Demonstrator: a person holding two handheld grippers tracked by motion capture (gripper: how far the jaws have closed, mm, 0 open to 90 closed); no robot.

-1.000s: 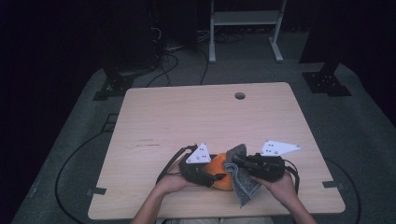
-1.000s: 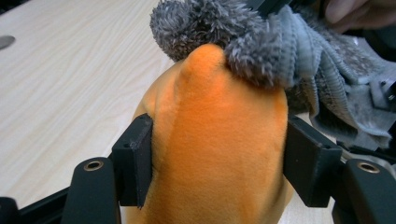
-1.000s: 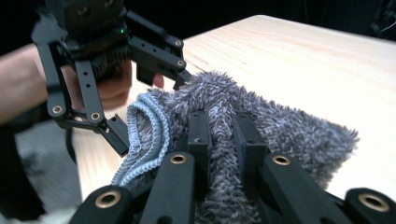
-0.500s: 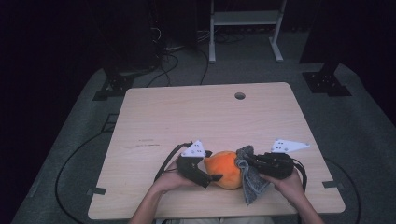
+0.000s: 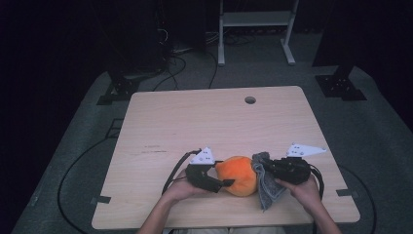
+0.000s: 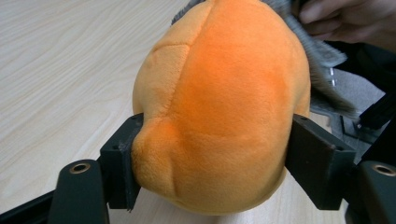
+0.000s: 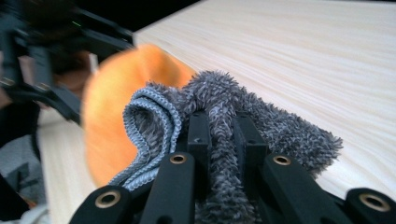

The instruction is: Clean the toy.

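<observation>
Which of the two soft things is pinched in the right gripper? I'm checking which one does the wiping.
The grey cloth: the right gripper is shut on a fold of it. The orange plush sits between the left gripper's jaws instead.

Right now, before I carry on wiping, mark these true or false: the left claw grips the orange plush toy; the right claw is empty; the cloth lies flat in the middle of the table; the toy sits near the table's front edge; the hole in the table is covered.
1. The left claw grips the orange plush toy. True: its jaws press both sides.
2. The right claw is empty. False: it is shut on the grey cloth.
3. The cloth lies flat mid-table. False: it hangs bunched beside the toy.
4. The toy sits near the table's front edge. True.
5. The hole is covered. False: it is bare.
</observation>
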